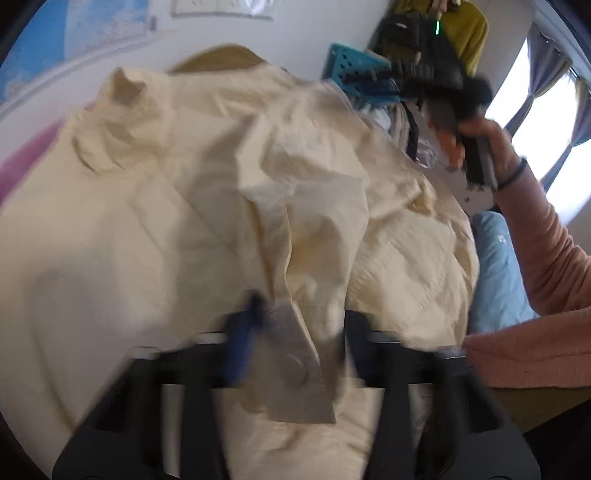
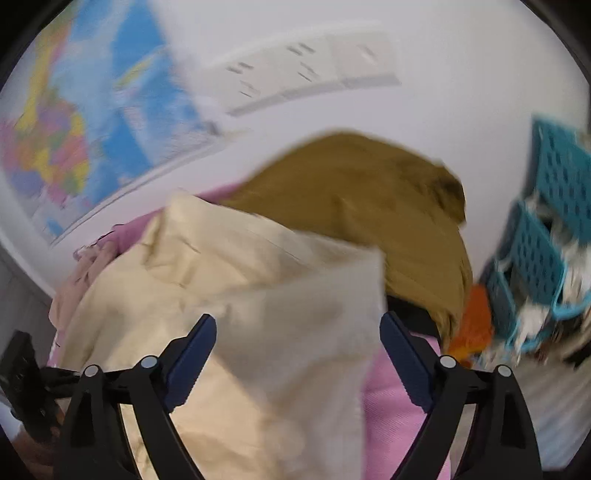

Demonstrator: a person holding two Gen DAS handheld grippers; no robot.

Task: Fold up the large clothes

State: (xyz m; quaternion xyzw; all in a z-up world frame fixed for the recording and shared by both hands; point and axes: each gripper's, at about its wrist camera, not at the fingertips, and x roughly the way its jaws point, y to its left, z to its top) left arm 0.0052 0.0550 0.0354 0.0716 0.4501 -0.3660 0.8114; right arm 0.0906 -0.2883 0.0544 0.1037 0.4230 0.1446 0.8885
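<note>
Gripping a fold of the cream garment (image 1: 207, 206), the left gripper (image 1: 295, 332) has its blue-padded fingers (image 1: 240, 343) closed around a gathered ridge of cloth, a metal plate beside them. Spread in rumpled folds over the pink bedding (image 1: 22, 162), the garment has a cuffed end pointing toward the wall map (image 1: 70, 33), its long axis running from the gripper up to that map; motion blur hides the seams. Right of the map, an olive-brown cloth (image 2: 354, 192) lies past the garment's far edge. Further right, the right gripper (image 2: 297, 350) hangs above the cloth with its jaws spread wide, grasping nothing. Beyond it stand teal perforated baskets (image 2: 554, 184), farthest from the map.
</note>
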